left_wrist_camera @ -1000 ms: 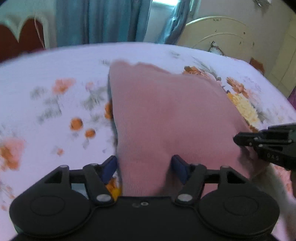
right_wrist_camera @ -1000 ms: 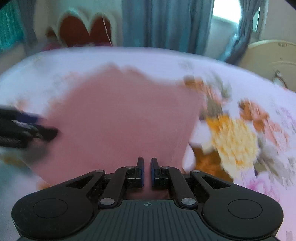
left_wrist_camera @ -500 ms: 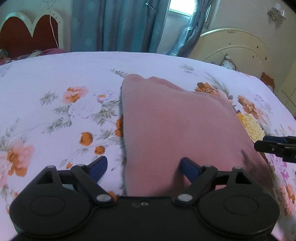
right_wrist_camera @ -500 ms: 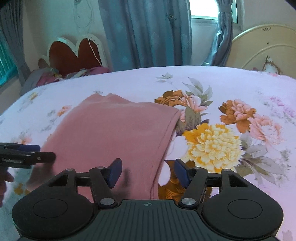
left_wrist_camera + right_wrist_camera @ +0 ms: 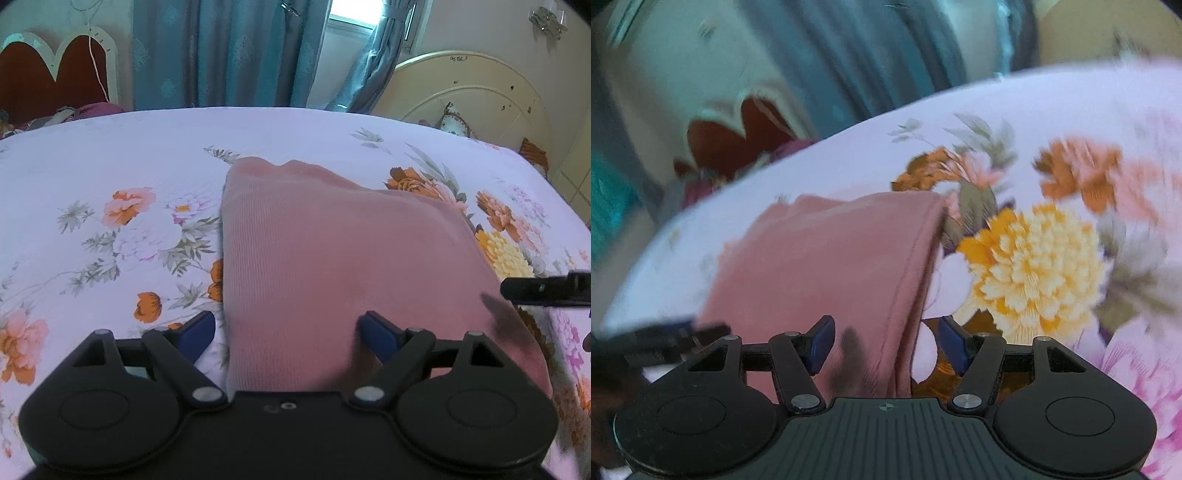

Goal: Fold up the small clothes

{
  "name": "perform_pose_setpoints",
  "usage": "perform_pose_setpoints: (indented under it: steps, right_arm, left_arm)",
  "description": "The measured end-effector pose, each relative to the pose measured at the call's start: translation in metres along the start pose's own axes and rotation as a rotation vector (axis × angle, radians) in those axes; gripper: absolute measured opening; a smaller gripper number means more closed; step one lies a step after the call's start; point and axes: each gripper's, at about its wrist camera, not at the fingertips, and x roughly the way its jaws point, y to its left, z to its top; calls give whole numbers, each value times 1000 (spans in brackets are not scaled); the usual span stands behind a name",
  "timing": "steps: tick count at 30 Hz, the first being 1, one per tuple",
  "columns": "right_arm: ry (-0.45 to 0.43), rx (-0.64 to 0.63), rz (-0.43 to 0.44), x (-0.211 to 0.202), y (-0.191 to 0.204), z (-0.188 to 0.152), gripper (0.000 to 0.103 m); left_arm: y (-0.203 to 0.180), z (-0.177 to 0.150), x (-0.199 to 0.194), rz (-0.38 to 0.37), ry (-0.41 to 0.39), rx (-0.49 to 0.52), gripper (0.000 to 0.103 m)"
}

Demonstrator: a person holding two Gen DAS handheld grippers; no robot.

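A pink ribbed garment (image 5: 332, 258) lies folded flat on the floral bedsheet (image 5: 110, 166). My left gripper (image 5: 288, 334) is open, just above the garment's near left edge, holding nothing. The right gripper's tip (image 5: 543, 290) shows at the right edge of the left wrist view, beside the garment's right corner. In the right wrist view the garment (image 5: 827, 266) lies left of centre; my right gripper (image 5: 886, 345) is open over its right folded edge and empty. The left gripper (image 5: 665, 338) shows blurred at the left.
The bed's cream headboard (image 5: 472, 88) stands at the back right, teal curtains (image 5: 229, 51) and a window behind. A red heart-shaped headboard (image 5: 48, 74) with piled clothes stands at the back left. The sheet's big yellow flower (image 5: 1030, 266) lies right of the garment.
Both grippers let go of the garment and opened; it now lies flat. Both have drawn back and risen slightly. The right wrist view is tilted and blurred by motion.
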Motion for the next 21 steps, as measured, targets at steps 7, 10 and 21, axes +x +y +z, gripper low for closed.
perform_pose_setpoints:
  steps: [7,10,21]
  right_arm:
    - [127,364,273,15,-67,9,62]
    - [149,367,298,19,-73,12,62]
    - [243,253,297,48,-46,23,44]
  left_arm:
    - [33,2,18,-167,54,-163,73]
    - [40,2,23,-212,67,-201,71]
    - [34,9,30,-196,94,-188,69]
